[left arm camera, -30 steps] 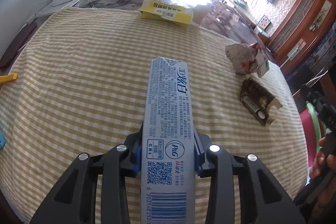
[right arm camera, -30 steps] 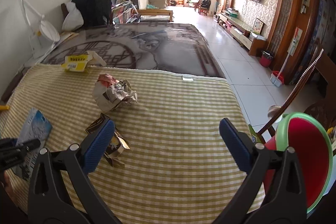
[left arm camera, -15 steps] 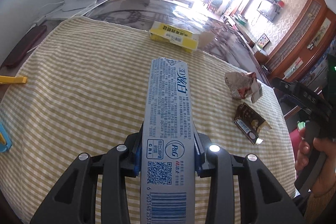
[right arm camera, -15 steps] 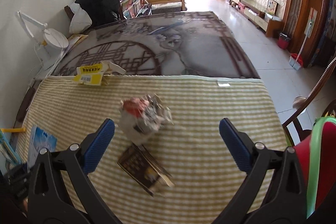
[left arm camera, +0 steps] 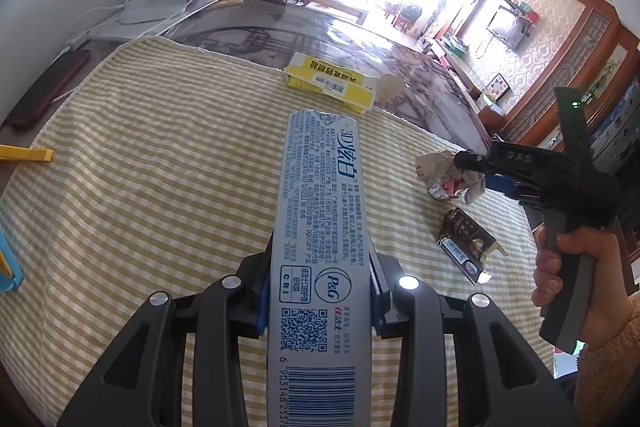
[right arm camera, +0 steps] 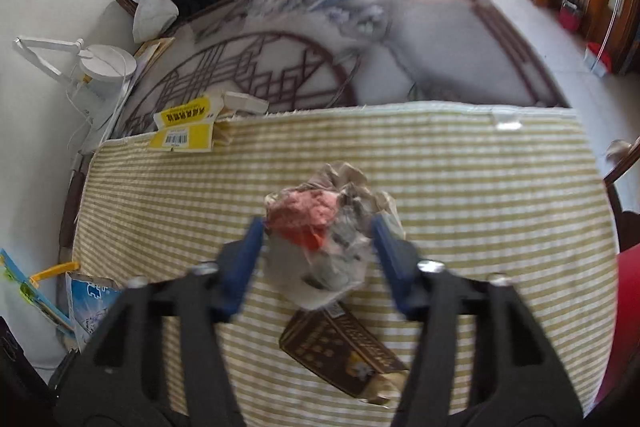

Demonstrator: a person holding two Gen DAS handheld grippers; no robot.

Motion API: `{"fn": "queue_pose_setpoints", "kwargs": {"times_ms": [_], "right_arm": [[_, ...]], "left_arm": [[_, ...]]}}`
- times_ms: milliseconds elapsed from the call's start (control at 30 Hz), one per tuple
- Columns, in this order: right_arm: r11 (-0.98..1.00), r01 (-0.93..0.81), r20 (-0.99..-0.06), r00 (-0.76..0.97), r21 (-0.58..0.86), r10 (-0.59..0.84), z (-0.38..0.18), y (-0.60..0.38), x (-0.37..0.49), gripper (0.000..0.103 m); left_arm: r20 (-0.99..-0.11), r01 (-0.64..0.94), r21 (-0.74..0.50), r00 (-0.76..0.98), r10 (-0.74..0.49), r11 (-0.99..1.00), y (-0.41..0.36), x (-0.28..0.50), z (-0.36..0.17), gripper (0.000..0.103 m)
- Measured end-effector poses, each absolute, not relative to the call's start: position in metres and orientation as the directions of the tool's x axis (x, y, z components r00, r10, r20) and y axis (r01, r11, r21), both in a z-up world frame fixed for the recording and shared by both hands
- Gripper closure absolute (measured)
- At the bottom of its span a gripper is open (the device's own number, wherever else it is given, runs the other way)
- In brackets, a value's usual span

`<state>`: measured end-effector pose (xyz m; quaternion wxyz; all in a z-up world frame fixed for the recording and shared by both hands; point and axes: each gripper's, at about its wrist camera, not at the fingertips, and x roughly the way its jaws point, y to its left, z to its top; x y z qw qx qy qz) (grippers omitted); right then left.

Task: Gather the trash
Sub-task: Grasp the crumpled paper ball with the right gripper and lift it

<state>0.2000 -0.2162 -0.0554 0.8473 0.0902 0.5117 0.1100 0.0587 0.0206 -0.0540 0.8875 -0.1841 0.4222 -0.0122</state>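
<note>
Since a second ago: right gripper (right arm camera: 318, 227) swung over from the cloth's bare right side to straddle the crumpled wrapper ball (right arm camera: 324, 227); blue-padded fingers (right arm camera: 244, 259), then spread wide, have just been closing, now flanking the ball at both sides, contact not certain through blur. Left gripper (left arm camera: 318, 291) unchanged, clamped on a flat toothpaste box (left arm camera: 320, 227), glossy pale blue card, printed "3D", "P&G", "CRI", a QR code and barcode. Ball: creased silver foil and paper with red patch, mid-cloth. At its 6 o'clock, touching, a flattened brown-and-gold carton (right arm camera: 340, 355). At 11 o'clock, well apart, a torn yellow box (right arm camera: 188, 127) with barcode. Beneath all, woven yellow-and-white checked tablecloth (right arm camera: 480, 187) on the table.
</note>
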Motion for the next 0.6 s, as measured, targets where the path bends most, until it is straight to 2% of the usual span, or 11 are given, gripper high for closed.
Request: {"fn": "queue_pose_setpoints", "kwargs": {"times_ms": [233,333,400,433,600], "right_arm": [[0.965,-0.111,-0.848,0.462,0.238,0.262,-0.0517,-0.2111,0.1984,0.054],[0.962,-0.102,-0.848,0.455,0.254,0.272,-0.0527,-0.2114,0.2,0.045],[0.964,-0.1,-0.853,0.449,0.247,0.266,-0.0549,-0.2093,0.2004,0.031],[0.965,-0.099,-0.856,0.446,0.243,0.262,-0.0555,-0.2086,0.2002,0.028],[0.965,-0.102,-0.864,0.431,0.242,0.262,-0.0607,-0.2056,0.1996,0.025]], "left_arm": [[-0.745,-0.131,-0.345,0.641,-0.186,0.93,0.0201,0.0579,-0.0541,0.069],[-0.745,-0.134,-0.344,0.641,-0.184,0.929,0.0197,0.0578,-0.0544,0.069],[-0.746,-0.135,-0.346,0.639,-0.186,0.928,0.0202,0.058,-0.0548,0.069],[-0.747,-0.136,-0.347,0.638,-0.186,0.928,0.0198,0.0578,-0.0548,0.069],[-0.747,-0.138,-0.349,0.638,-0.186,0.927,0.0193,0.0579,-0.0548,0.069]]}}
